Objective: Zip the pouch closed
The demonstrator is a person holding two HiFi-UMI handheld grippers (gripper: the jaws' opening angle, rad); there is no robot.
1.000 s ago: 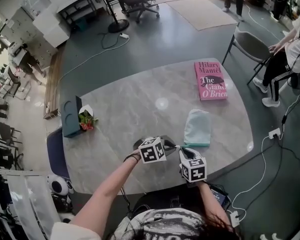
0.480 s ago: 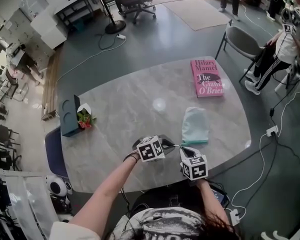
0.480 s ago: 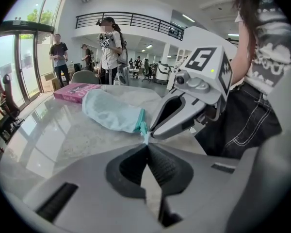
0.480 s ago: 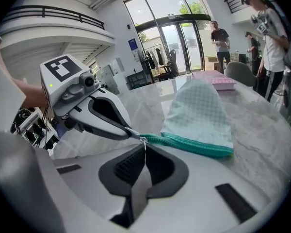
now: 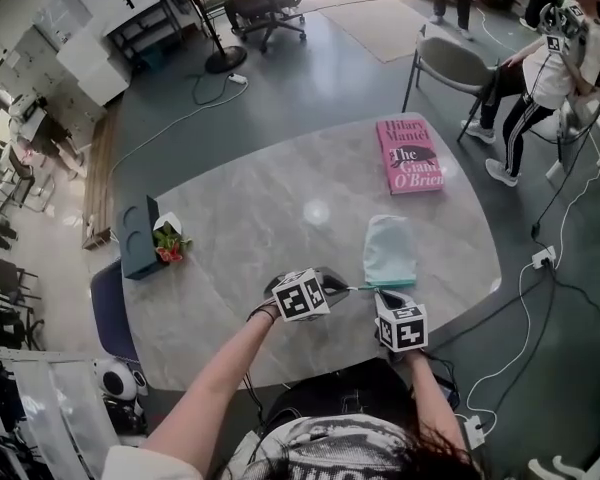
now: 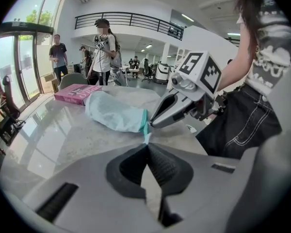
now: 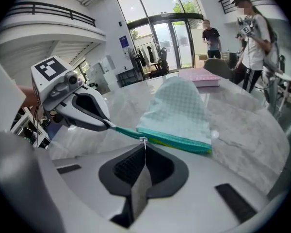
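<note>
Teal pouch (image 7: pixel 177 110) lay zip-edge crosswise ahead of the jaws. Left gripper (image 6: pixel 146 147) was clamped on its end tab (image 7: pixel 122 130); right gripper (image 7: pixel 144 152) pinched the slider pull (image 7: pixel 144 141).

Left tool (image 6: pixel 147 148): jaws pressed together on the teal end tab (image 6: pixel 146 130), angled downward.
Right tool (image 7: pixel 144 147): jaws closed on the zip pull (image 7: pixel 143 140), tip just beside the left tool's.
Left forearm (image 5: pixel 220 368): bare, stretched forward.
Right forearm (image 5: pixel 418 383): short, near the body.
</note>
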